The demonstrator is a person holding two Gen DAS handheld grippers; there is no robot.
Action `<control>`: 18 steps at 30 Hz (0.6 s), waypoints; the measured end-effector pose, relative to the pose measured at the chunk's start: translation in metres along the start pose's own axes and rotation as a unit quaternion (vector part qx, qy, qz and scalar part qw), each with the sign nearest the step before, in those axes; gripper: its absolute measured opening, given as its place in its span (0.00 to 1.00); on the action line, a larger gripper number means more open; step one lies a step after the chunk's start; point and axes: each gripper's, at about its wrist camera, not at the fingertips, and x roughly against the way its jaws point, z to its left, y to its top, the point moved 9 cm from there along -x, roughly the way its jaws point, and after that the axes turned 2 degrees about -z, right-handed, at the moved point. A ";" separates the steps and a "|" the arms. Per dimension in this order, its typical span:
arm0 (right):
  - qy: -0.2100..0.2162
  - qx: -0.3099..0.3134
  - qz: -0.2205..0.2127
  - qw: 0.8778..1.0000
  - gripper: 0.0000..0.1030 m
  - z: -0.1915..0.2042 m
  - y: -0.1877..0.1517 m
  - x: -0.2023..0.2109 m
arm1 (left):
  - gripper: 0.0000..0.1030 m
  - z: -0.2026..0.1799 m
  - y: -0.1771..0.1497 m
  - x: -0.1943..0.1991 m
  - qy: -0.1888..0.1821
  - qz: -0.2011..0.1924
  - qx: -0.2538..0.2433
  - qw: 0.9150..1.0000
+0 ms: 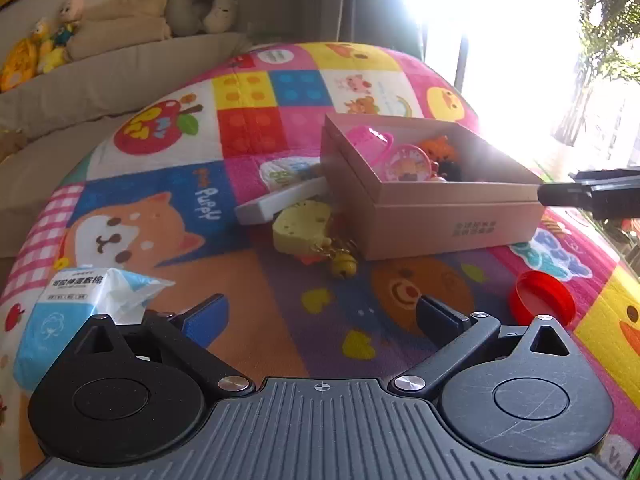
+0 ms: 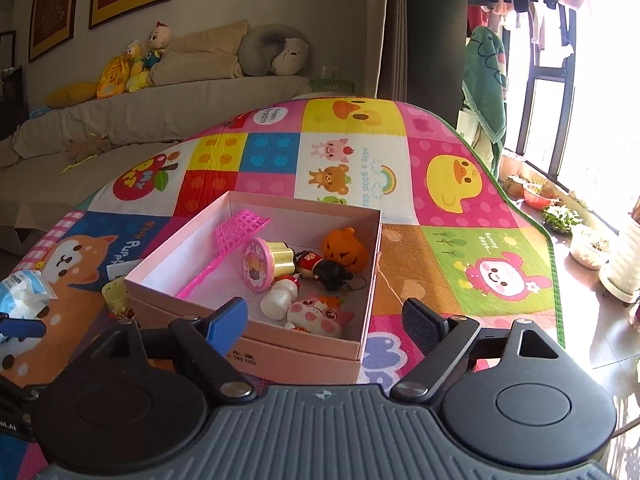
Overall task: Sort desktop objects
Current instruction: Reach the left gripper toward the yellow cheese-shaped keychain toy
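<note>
A pink cardboard box (image 1: 452, 226) (image 2: 256, 352) stands on the colourful play mat. It holds a pink net (image 2: 240, 226), a pink toy clock (image 2: 256, 266), an orange pumpkin (image 2: 346, 250), a white bottle toy (image 2: 280, 300) and a pink cat toy (image 2: 316, 314). A yellow cheese keychain (image 1: 302, 230) with a bell, a white flat object (image 1: 280, 202) and a red lid (image 1: 542, 296) lie on the mat outside it. My left gripper (image 1: 320, 318) is open and empty, low over the mat. My right gripper (image 2: 326, 316) is open and empty over the box's near edge; it shows in the left wrist view (image 1: 592, 194).
A tissue pack (image 1: 68, 312) lies at the mat's near left, also in the right wrist view (image 2: 20, 292). A sofa with plush toys (image 2: 132, 64) runs behind the mat. Plant pots (image 2: 588, 244) and a window are to the right.
</note>
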 end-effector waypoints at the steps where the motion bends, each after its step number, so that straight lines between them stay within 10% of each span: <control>1: 0.001 -0.001 0.007 1.000 0.83 0.004 -0.011 0.003 | 1.00 0.003 0.003 -0.003 0.002 -0.006 0.004 1.000; 11: 0.028 -0.095 0.055 0.994 0.88 0.012 -0.078 0.006 | 0.98 0.024 0.024 -0.041 0.032 -0.002 0.040 0.999; 14: 0.018 -0.123 0.048 0.991 0.95 0.002 -0.079 0.007 | 0.77 0.023 0.028 -0.049 0.034 0.003 0.033 0.999; 18: 0.020 -0.135 0.044 0.990 0.98 -0.001 -0.080 0.007 | 0.75 0.022 0.032 -0.061 0.038 0.006 0.016 0.999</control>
